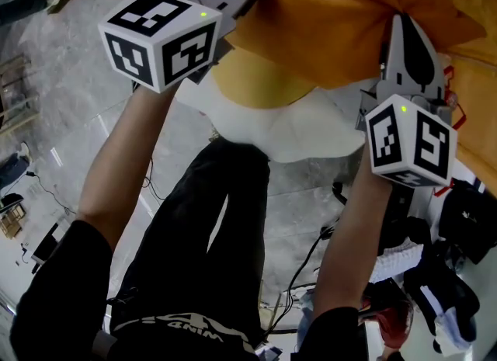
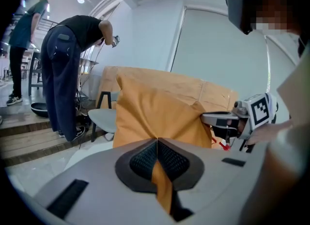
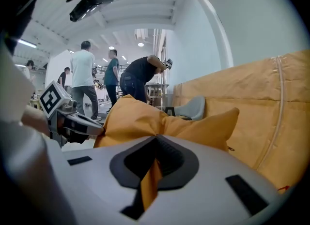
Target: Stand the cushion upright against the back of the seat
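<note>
cushion point(image 1: 334, 26): orange, soft, lifted clear of the floor between both grippers, hanging in front of the seat, not yet leaning on it
left gripper point(image 2: 157, 144): jaws pinched tight on a fold of orange cushion fabric, strip of cloth trapped between the pads
right gripper point(image 3: 156, 142): same, jaws clamped on a tuck of the cushion cloth at the opposite side
grip spacing: grippers well apart, one per side, likely to keep the cushion spread out and stop it folding or swinging
grip type: thin pinch on cover fabric rather than on the stuffing, probably because the body is too thick for the jaws
seat back point(image 3: 271, 88): orange-covered upright panel just behind and to the right of the cushion in the right gripper view
pale pad point(image 1: 311, 130): cream and yellow shape under the cushion in the head view, cannot tell what it is
step: carrying phase, cushion roughly upright in the left gripper view, placement not done
next: needs bottom edge set on the seat and top tipped onto the back before release
risk: cloth pinch could slip, or the cushion could slump forward once let go
background: grey chair point(image 2: 104, 117), bent-over person point(image 2: 72, 64), others further off, not involved
</note>
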Demonstrator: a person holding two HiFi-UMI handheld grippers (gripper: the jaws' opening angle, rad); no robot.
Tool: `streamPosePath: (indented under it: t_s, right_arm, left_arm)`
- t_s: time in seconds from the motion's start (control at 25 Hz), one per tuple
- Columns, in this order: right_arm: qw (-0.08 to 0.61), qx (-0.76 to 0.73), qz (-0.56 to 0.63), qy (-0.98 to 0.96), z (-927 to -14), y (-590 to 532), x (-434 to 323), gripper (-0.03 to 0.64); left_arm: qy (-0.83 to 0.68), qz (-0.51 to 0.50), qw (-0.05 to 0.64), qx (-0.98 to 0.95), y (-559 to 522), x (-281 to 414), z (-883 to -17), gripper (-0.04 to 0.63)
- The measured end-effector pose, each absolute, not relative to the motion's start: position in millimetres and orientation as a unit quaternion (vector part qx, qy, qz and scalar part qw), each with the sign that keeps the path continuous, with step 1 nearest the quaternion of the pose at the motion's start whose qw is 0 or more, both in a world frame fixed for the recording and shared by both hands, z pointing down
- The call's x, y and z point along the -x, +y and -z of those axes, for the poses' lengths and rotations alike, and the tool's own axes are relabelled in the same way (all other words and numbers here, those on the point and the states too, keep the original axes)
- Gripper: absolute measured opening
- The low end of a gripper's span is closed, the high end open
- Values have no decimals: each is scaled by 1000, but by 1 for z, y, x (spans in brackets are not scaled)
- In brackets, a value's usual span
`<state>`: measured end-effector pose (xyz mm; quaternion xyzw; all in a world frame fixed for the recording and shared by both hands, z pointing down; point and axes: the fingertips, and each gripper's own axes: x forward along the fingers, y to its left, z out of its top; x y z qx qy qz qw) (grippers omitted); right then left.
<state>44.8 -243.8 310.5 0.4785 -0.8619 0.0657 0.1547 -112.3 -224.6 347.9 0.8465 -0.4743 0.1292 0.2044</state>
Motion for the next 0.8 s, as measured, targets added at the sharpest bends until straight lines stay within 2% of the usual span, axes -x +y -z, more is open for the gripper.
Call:
streamPosePath:
  t_s: [0.8]
  right_arm:
    - [169, -456, -11, -874, -346, -237, -2, 28]
  left_arm:
    - [-513, -162, 221, -813, -236, 149, -408, 12]
